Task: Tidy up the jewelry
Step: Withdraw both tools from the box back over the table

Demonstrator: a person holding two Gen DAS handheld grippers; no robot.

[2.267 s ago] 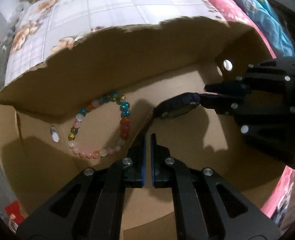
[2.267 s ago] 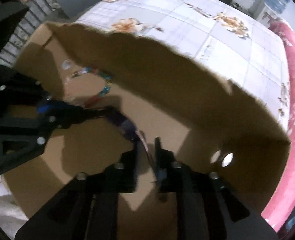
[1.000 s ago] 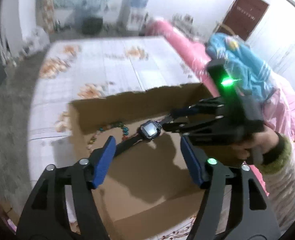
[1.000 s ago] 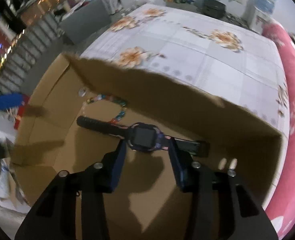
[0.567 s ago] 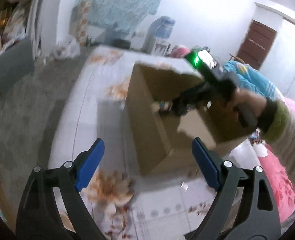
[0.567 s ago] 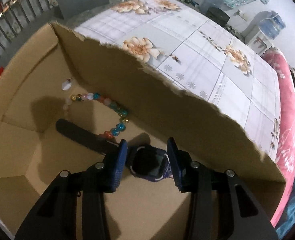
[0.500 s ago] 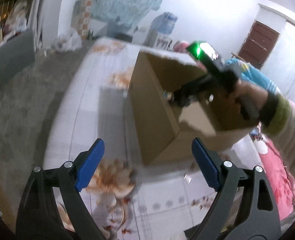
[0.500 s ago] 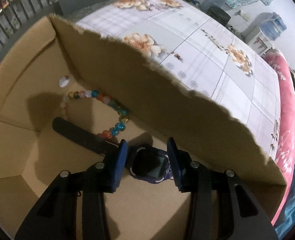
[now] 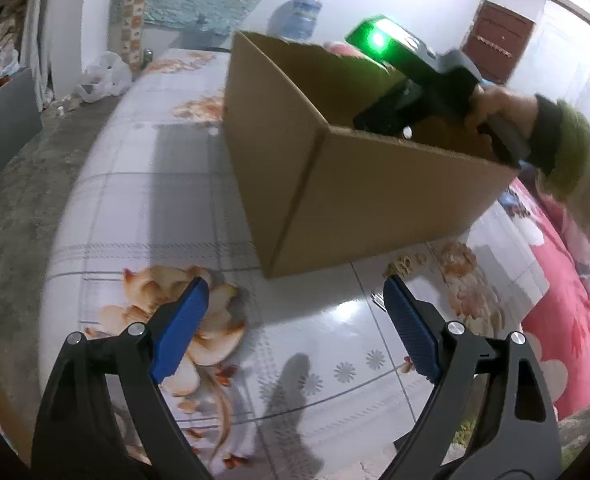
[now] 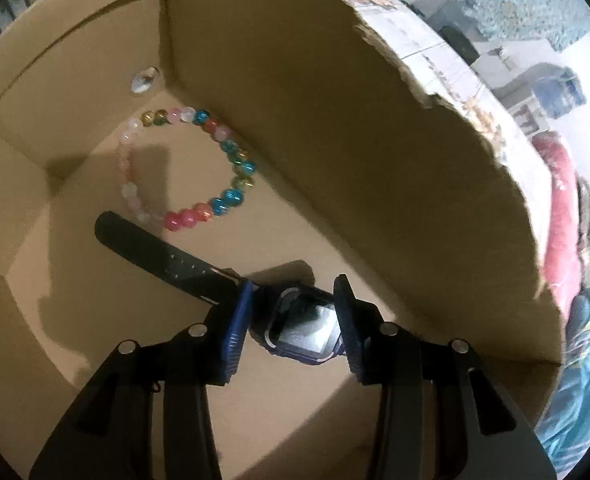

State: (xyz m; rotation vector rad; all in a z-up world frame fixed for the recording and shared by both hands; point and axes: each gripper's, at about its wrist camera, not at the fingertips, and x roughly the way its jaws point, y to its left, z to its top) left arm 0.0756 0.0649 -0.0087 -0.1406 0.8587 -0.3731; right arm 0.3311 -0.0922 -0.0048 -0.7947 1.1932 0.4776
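A blue wristwatch (image 10: 301, 326) with a black strap (image 10: 155, 254) lies low inside the cardboard box (image 10: 335, 128). My right gripper (image 10: 293, 318) is in the box, its jaws closed on the sides of the watch face. A beaded bracelet (image 10: 223, 172) lies on the box floor in the far corner. My left gripper (image 9: 293, 320) is open and empty over the floral table (image 9: 143, 184), in front of the box's near corner (image 9: 315, 184). The left wrist view shows the right gripper's body (image 9: 415, 80) reaching into the box.
A pink quilt (image 9: 575, 300) lies to the right of the table. A small metal clip (image 9: 378, 300) lies on the table near my left gripper's right finger. Grey floor (image 9: 11, 184) drops off at the table's left edge.
My left gripper let go of the strap, opened wide and drew back out of the box to the table in front. My right gripper closed on the watch face and lowered it toward the box floor.
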